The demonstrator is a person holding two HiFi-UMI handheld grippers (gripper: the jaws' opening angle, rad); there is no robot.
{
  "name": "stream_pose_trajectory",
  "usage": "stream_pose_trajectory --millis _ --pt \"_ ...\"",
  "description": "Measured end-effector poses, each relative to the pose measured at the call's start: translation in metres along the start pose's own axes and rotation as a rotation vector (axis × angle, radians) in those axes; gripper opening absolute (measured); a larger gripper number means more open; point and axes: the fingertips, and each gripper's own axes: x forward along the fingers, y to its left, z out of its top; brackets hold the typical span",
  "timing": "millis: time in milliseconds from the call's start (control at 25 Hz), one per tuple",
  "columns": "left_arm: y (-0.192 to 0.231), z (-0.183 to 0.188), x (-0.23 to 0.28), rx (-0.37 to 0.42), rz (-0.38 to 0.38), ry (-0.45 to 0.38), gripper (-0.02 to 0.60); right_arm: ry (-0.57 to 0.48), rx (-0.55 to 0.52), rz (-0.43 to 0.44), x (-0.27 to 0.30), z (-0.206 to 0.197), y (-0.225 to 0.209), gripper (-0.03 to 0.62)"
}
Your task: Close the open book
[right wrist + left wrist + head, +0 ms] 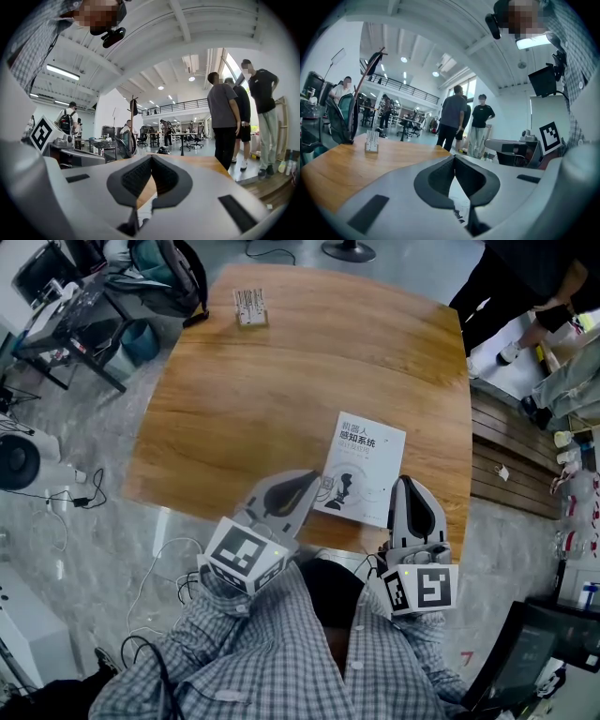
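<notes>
The book (pixel 361 468) lies shut on the wooden table (pixel 262 399) near its front edge, white cover with dark print facing up. My left gripper (pixel 312 480) rests just left of the book's near corner, its jaws shut with nothing between them. My right gripper (pixel 407 484) sits at the book's right edge, also shut and empty. In the left gripper view the jaw tips (pixel 453 157) meet, and a strip of the book's cover (pixel 457 196) shows below them. In the right gripper view the tips (pixel 151 157) meet over the table, with a bit of the book (pixel 146 207) below.
A small white rack (pixel 249 307) stands at the table's far edge. A backpack (pixel 169 273) and cluttered stands sit beyond the far left corner. People stand off the table's right side (pixel 525 296). A monitor (pixel 525 652) is at my right.
</notes>
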Motion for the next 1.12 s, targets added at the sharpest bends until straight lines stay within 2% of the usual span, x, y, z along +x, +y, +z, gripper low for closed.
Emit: stream_pose_trajectory --millis 1120 --pt "-0.0048 -0.0053 -0.0002 0.018 -0.014 0.036 0.011 0.006 0.014 0.019 -0.0009 -0.0024 0.0055 0.02"
